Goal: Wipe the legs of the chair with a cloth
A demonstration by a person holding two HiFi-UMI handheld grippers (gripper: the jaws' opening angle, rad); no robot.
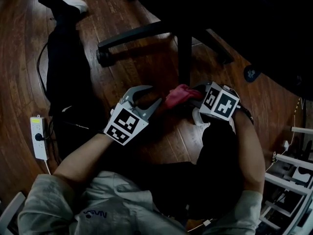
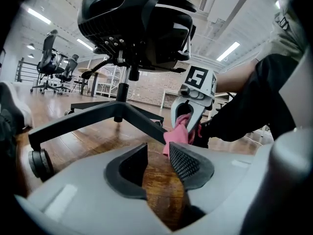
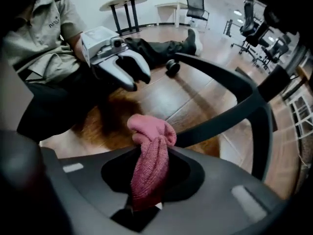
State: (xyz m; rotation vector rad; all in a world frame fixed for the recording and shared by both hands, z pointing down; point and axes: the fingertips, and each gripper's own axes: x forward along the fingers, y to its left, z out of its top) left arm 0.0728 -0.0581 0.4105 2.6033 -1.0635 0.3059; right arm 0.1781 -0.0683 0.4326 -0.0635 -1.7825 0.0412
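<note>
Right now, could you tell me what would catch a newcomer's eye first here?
The pink cloth, bunched in the right tongs, stands out against the dark scene, right beside a black chair leg. Opposite it, the left tongs hang open and empty above the wooden floor.

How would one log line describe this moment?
left gripper: open, empty | right gripper: shut on cloth | cloth: at chair leg

Ribbed cloth (image 3: 149, 165), glossy wood floor (image 1: 146, 67) (matt chair legs (image 1: 132, 35))
</note>
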